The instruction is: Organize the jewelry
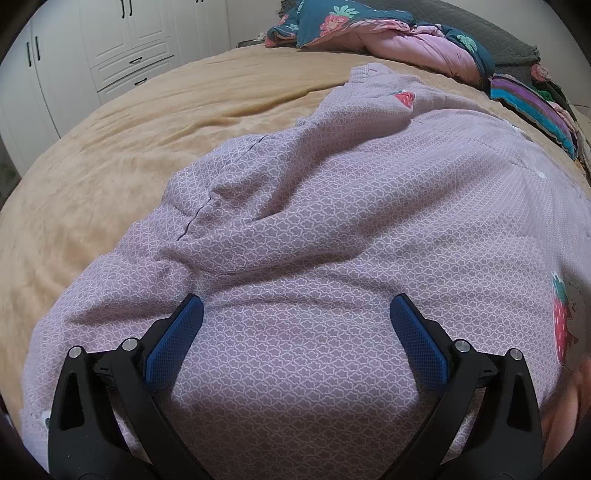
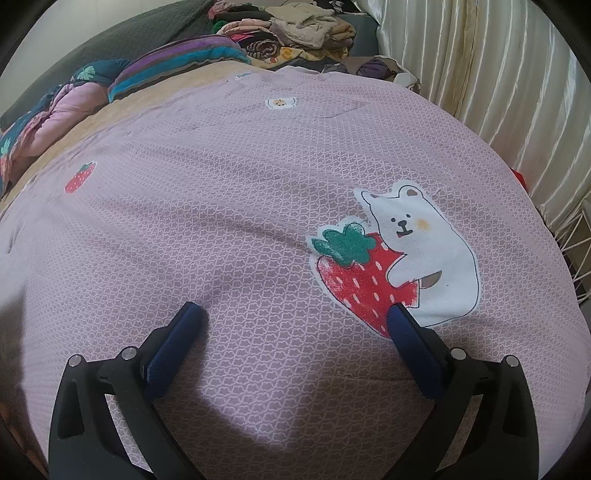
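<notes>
No jewelry shows in either view. A lilac patterned garment (image 1: 332, 206) with strawberry prints lies rumpled on a tan bed cover (image 1: 110, 155). My left gripper (image 1: 295, 310) hovers open just above its near part, with nothing between the blue pads (image 1: 173, 339). In the right wrist view the same garment (image 2: 221, 192) lies flatter, with a white bear hugging a strawberry (image 2: 399, 258) printed on it. Over it my right gripper (image 2: 295, 314) stands open and empty, its right fingertip (image 2: 402, 321) over the strawberry print.
A pink and teal floral quilt (image 1: 369, 33) and a striped blanket (image 1: 535, 107) are piled at the bed's far side. White wardrobe doors (image 1: 122, 44) stand at the left. A heap of clothes (image 2: 295, 33) and a cream curtain (image 2: 480, 74) border the right.
</notes>
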